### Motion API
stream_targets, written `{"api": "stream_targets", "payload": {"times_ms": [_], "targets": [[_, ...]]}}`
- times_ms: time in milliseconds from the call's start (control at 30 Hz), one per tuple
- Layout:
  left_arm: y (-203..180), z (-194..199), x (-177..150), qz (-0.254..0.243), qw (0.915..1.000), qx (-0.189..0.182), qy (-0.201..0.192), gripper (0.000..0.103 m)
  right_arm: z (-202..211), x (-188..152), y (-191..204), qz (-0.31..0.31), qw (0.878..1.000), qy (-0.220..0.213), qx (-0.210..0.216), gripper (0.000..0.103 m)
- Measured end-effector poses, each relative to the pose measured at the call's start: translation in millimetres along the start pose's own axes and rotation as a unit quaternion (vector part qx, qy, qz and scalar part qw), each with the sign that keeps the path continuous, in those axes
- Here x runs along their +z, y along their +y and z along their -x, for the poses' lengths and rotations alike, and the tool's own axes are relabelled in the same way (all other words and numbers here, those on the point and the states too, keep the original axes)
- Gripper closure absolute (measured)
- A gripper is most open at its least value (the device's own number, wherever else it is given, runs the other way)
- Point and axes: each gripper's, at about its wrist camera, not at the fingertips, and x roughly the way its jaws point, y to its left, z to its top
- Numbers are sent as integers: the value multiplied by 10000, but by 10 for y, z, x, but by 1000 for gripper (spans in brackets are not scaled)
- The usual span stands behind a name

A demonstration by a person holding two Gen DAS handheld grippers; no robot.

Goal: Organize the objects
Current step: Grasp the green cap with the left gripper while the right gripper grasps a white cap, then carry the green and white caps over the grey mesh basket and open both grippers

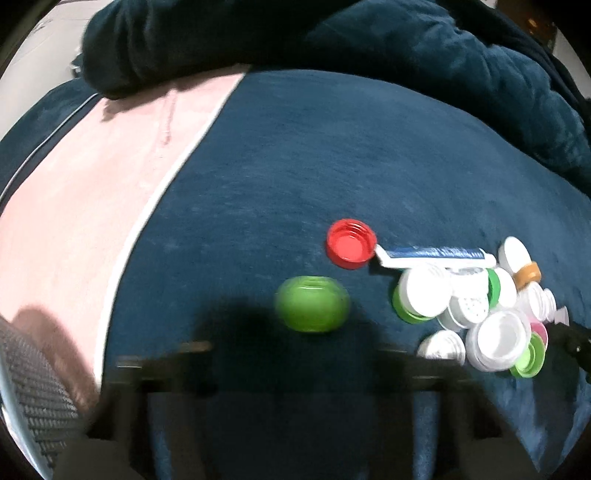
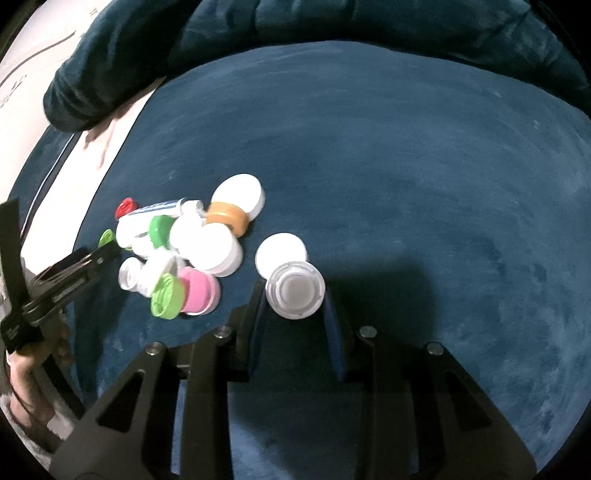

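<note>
Open dark-blue cover (image 2: 406, 166) extended ahead and to the right of the right gripper (image 2: 295, 295), whose fingers clamped a clear white cap (image 2: 295, 290). A flat white lid (image 2: 280, 251) lay touching that cap on the far side. The cap pile (image 2: 184, 243) blocked the left, with the left gripper (image 2: 85, 266) beside it. Rumpled blue bedding (image 2: 332, 26) bounded the far edge. A green cap (image 1: 312, 308) and a red cap (image 1: 351, 243) lay apart from the pile.
</note>
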Motion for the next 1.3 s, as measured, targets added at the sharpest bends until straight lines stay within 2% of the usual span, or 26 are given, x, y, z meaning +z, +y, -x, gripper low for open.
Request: {"api": "stream_targets", "payload": {"times_ms": [167,300,533,667,867,1000,1167,1300], "targets": [[-30,200,-24,-128,9998,-95,-132,72,105,-42,83,12,9999,-33,129,72],[9,503,-61,-119,9993,-197,-297,72,259,-115,154,-145,9990,-125,411,72],[129,1295,-239,-64,9969,-371,-690,72,656,-311,440,-124,9954,-456,832,72],[317,1769,-486,60,9946,-440,-934,72,878,-493,686,-53,9927,-597,1044,72],[791,2247,-914,336,9933,-267,-1068,72,1025,-764,1303,301,9874,-640,1418,72],[1219,2438,-1167,592,9919,-10,-1122,72,999,-911,1816,734,9821,-590,1630,72],[1780,2534,-1462,1228,9881,-7,-930,72,907,-1098,2401,1197,9733,-396,1919,72],[2026,2519,-1648,1440,9868,28,-741,73,854,-1229,2834,1581,9635,-282,2141,72]]}}
